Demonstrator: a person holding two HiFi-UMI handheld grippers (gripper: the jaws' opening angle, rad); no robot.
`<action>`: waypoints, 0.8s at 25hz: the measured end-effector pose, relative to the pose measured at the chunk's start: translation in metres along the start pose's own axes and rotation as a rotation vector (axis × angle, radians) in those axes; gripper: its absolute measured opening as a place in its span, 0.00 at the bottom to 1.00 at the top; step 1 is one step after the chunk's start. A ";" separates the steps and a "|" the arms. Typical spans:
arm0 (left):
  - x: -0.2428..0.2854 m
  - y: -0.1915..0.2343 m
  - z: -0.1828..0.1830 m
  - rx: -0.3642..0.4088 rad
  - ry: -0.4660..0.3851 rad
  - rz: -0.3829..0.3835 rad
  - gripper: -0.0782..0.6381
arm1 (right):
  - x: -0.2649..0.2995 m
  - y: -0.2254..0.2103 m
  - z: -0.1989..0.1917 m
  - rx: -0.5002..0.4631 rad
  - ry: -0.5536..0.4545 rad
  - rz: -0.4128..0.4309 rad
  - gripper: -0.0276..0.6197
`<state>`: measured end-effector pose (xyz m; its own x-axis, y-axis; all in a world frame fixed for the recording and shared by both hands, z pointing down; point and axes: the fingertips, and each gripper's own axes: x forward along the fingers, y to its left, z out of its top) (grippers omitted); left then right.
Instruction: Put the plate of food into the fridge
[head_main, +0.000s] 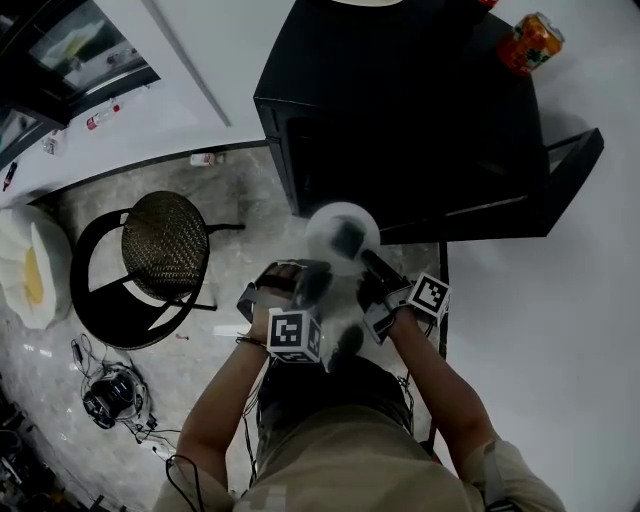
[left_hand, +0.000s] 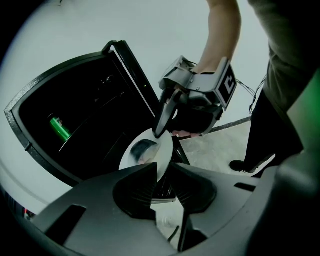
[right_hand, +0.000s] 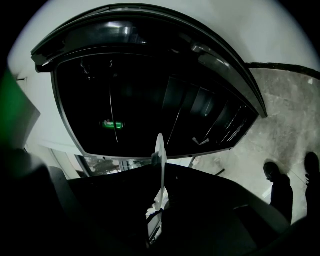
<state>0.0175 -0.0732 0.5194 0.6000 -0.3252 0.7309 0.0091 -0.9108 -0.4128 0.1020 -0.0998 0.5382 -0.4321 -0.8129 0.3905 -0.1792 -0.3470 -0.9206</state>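
A white plate (head_main: 342, 238) carrying a dark piece of food (left_hand: 142, 148) hangs between both grippers, in front of the open black fridge (head_main: 400, 110). My left gripper (head_main: 312, 283) is shut on the plate's near rim; in the left gripper view its jaws (left_hand: 163, 171) pinch the plate (left_hand: 150, 152). My right gripper (head_main: 372, 266) is shut on the opposite rim, where its fingers (left_hand: 161, 120) clamp it. In the right gripper view the plate (right_hand: 160, 155) is edge-on between that gripper's jaws (right_hand: 161, 172), facing the dark fridge interior (right_hand: 150, 85).
A green can (right_hand: 112, 124) lies inside the fridge. The fridge door (head_main: 572, 155) swings open to the right. An orange can (head_main: 530, 42) stands on top of the fridge. A wicker chair (head_main: 165, 245) and cables (head_main: 115, 395) occupy the floor at the left.
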 end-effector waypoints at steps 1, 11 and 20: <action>0.003 0.000 -0.001 -0.001 0.002 -0.001 0.22 | 0.002 -0.002 0.002 0.001 -0.002 0.000 0.09; 0.029 -0.003 -0.014 -0.040 0.021 0.002 0.22 | 0.017 -0.027 0.012 0.001 -0.016 -0.015 0.09; 0.038 -0.012 -0.029 -0.098 0.030 -0.010 0.22 | 0.027 -0.050 0.019 0.000 -0.033 -0.023 0.09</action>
<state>0.0167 -0.0815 0.5678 0.5757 -0.3223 0.7514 -0.0645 -0.9341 -0.3512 0.1161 -0.1130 0.5946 -0.3985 -0.8197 0.4115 -0.1890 -0.3657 -0.9113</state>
